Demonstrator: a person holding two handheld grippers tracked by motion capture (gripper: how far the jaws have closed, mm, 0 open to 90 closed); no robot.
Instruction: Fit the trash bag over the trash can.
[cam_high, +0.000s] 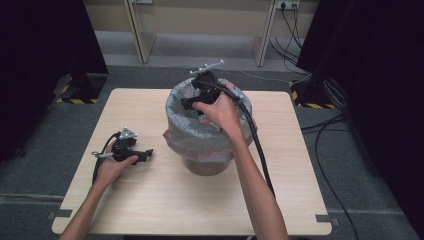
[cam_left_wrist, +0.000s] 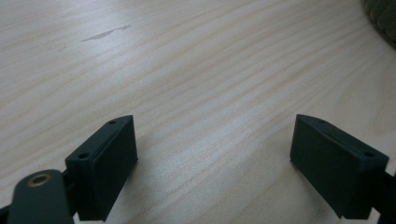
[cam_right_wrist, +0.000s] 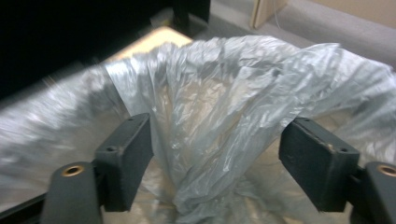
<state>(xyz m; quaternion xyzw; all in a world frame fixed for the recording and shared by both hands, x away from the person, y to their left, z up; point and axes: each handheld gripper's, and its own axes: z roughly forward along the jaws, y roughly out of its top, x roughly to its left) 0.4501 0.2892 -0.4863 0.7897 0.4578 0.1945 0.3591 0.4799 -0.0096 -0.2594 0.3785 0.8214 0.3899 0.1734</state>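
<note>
A: From the high view, where does everything sit around the bin?

B: The bin (cam_high: 207, 162) stands mid-table (cam_high: 165, 210), lined with a translucent grey bag (cam_high: 190, 127) folded over its rim. The right gripper (cam_high: 192, 103) is held above the bin's mouth by the right hand (cam_high: 220, 111). The left gripper (cam_high: 142, 155) lies low on the table, left of the bin and apart from it, in the left hand (cam_high: 117, 165).

A: And the left gripper view?

B: Its jaws stand wide apart over bare wood (cam_left_wrist: 196, 70), nothing between them; the bin's base (cam_left_wrist: 383, 18) peeks in at the top corner.

A: The right gripper view?

B: Jaws spread wide, empty, looking down into the bag (cam_right_wrist: 224, 121), whose crumpled film hangs inside the bin.
</note>
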